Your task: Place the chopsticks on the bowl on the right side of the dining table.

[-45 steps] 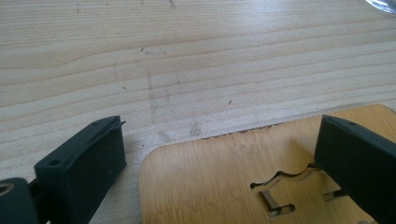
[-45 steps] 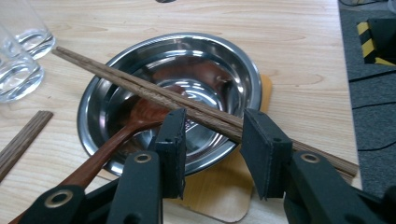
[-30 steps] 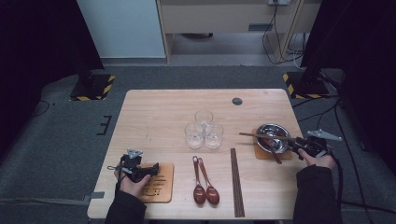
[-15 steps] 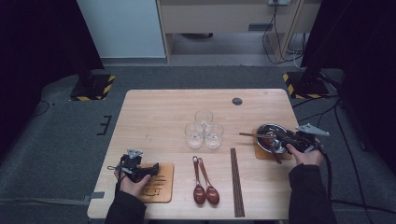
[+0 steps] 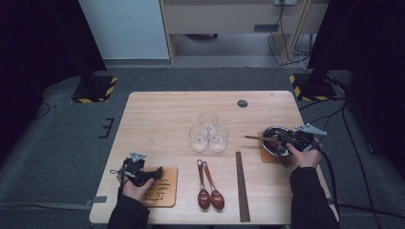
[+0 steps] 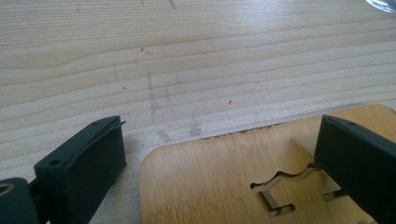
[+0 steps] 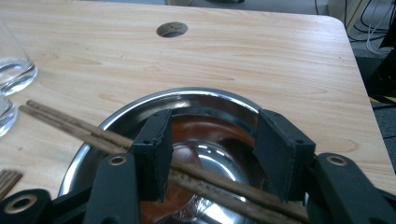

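A steel bowl (image 5: 273, 139) (image 7: 140, 109) stands on a wooden coaster (image 5: 265, 154) at the table's right side. A pair of dark chopsticks (image 5: 254, 138) (image 7: 65, 122) lies across its rim. My right gripper (image 5: 282, 139) (image 7: 215, 128) hovers over the bowl. Its jaws have just been opening and stand apart, with the chopsticks running between and under them, unpressed. At the front left my left gripper (image 5: 155, 172) (image 6: 222, 128) rests open over the corner of a second wooden coaster (image 5: 163, 188) (image 6: 224, 182) with a cut-out pattern.
Three clear glasses (image 5: 208, 132) (image 7: 14, 65) cluster at mid-table. Two brown spoons (image 5: 208, 188) and another pair of chopsticks (image 5: 242, 183) lie near the front edge. A round hole (image 5: 242, 103) (image 7: 172, 29) sits in the wooden tabletop (image 5: 162, 119) at the far right.
My right gripper has moved left and farther over the bowl, and its jaws stand wider. The left gripper has stayed put.
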Demonstrator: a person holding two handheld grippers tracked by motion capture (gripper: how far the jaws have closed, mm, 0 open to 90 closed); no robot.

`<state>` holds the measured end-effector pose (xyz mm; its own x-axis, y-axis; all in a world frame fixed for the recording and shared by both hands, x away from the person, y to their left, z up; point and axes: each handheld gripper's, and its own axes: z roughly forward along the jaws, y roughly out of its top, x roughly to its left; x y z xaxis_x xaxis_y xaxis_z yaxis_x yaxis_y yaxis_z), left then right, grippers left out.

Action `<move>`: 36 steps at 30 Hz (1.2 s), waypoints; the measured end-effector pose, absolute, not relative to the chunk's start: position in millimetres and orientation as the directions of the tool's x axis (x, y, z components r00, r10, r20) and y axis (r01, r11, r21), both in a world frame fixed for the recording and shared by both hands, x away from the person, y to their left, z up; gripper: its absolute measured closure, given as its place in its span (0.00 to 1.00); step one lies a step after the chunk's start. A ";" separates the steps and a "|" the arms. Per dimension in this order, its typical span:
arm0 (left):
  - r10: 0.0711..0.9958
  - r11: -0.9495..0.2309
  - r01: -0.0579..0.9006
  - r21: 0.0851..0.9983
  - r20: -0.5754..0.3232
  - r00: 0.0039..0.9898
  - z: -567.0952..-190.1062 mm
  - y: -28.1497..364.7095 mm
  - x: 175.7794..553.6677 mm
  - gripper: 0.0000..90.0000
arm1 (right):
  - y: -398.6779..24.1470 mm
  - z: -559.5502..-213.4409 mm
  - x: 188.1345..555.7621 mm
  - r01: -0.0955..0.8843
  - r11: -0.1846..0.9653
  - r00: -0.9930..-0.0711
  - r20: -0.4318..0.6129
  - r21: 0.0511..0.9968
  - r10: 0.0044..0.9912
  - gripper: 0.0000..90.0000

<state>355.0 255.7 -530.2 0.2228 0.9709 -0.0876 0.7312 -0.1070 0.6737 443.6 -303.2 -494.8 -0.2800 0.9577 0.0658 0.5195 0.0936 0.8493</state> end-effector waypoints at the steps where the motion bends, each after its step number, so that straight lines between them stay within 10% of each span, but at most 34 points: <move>1: 0.971 -0.107 0.731 0.674 -0.088 0.223 -530.2 255.7 355.0 0.01 | -303.2 -496.6 446.1 0.528 0.101 -0.277 0.059 0.843 0.959 0.50; 36: 0.971 -0.106 0.731 0.674 -0.088 0.222 -530.2 255.6 354.7 0.01 | -314.6 -485.2 419.0 0.521 0.111 -0.335 0.083 0.846 0.939 0.57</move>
